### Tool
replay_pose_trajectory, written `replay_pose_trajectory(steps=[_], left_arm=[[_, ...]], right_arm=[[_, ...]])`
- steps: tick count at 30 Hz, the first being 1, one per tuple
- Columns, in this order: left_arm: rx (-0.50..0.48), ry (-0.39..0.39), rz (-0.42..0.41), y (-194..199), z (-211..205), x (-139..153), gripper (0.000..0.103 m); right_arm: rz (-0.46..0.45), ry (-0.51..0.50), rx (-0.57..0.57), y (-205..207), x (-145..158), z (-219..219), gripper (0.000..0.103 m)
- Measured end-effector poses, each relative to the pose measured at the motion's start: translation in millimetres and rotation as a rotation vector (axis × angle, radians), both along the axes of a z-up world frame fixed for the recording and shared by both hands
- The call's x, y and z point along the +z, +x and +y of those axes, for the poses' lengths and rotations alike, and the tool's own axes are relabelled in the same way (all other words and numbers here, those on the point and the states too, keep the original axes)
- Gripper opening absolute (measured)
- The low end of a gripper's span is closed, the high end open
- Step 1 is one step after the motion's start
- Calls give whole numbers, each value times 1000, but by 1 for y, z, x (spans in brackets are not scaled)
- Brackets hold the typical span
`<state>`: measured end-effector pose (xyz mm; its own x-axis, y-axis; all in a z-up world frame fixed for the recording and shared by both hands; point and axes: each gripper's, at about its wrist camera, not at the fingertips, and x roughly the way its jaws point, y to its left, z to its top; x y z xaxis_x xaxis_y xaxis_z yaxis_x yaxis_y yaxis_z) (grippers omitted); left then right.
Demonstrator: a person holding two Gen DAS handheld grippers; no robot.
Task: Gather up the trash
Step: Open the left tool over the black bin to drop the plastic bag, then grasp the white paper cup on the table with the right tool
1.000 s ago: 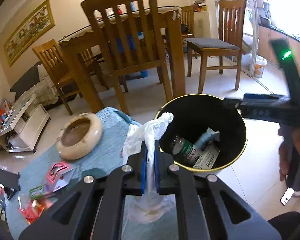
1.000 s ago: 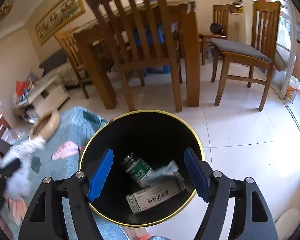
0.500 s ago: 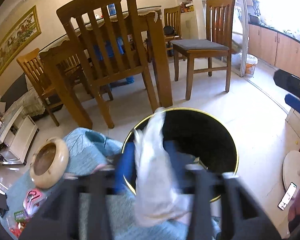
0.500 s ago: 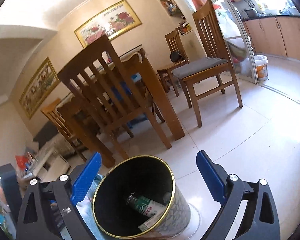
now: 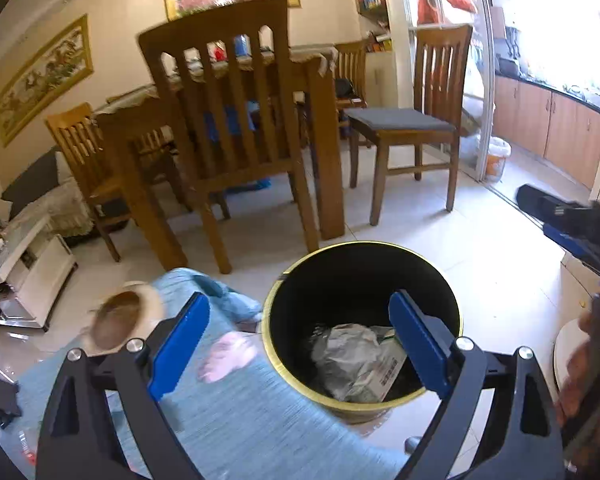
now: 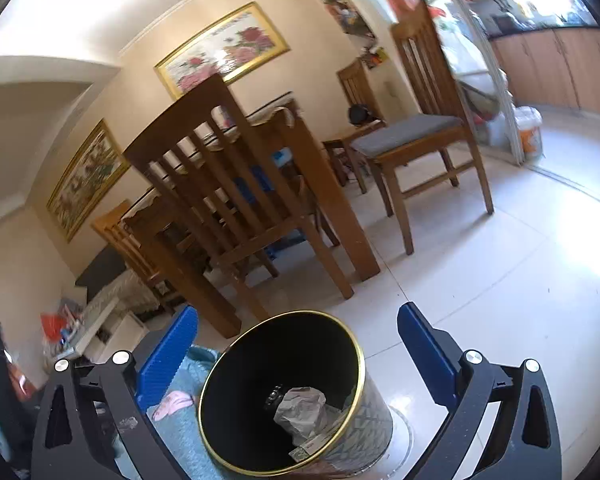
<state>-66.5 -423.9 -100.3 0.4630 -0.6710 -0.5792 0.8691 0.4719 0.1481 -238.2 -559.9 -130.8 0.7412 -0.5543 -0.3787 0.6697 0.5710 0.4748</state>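
A black trash bin with a gold rim (image 5: pixel 362 246) stands on the floor beside the blue-clothed table (image 5: pixel 240 420). Inside it lie a crumpled white tissue (image 5: pixel 346 354), a carton (image 5: pixel 388 372) and other trash. My left gripper (image 5: pixel 298 344) is open and empty, held above the bin's near edge. In the right wrist view the bin (image 6: pixel 216 376) sits low in the middle with the tissue (image 6: pixel 300 404) inside. My right gripper (image 6: pixel 296 360) is open and empty above it; it also shows at the right edge of the left wrist view (image 5: pixel 572 224).
A round wooden bowl (image 5: pixel 120 318) sits on the blue tablecloth to the left. Small packets lie at the table's far left edge. Wooden chairs (image 5: pixel 236 128) and a dining table stand behind the bin. Tiled floor (image 5: pixel 480 264) lies to the right.
My left gripper opened and the white tissue dropped into the bin. My right gripper lifted and tilted up, away from the bin.
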Motion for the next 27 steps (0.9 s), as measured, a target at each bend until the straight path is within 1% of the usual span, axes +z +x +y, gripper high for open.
replay_pose_trajectory(steps=[1,3,5,7,9,10,11,12,13,15,17,19,21,22,24,27], left_arm=[[13,-13,-13,0,20,7,94],[53,-30,-27,2,57,16,100],[107,-44,12,9,114,21,100],[149,-44,23,11,159,21,100],[237,-38,10,16,220,19,100],[282,-37,7,20,244,18,100],[356,-32,5,28,276,14,100],[412,-25,10,36,297,12,100],[467,-18,22,45,317,8,100],[570,-22,67,65,359,1,100],[664,-50,129,85,400,-5,100],[718,-80,155,93,425,-7,100],[756,-114,170,100,447,-8,100],[759,-122,171,100,451,-9,100],[763,-135,172,102,460,-11,100],[754,-147,185,105,467,-15,100]], right_arm=[[19,-15,35,9,3,6,99],[52,-38,100,24,6,20,99],[100,-73,185,43,9,42,99],[149,-115,286,64,11,68,99],[187,-146,351,77,12,87,99],[222,-171,396,88,12,102,99],[240,-181,418,94,11,111,99],[258,-187,440,101,10,121,99],[265,-181,470,108,10,136,99],[247,-150,530,119,8,166,99],[218,-71,668,139,-2,209,99],[242,-30,823,164,-11,255,99],[282,-54,956,187,-13,306,99],[294,-70,992,193,-13,322,99],[317,-100,1035,210,-8,352,99],[348,-129,1035,228,-7,376,99]])
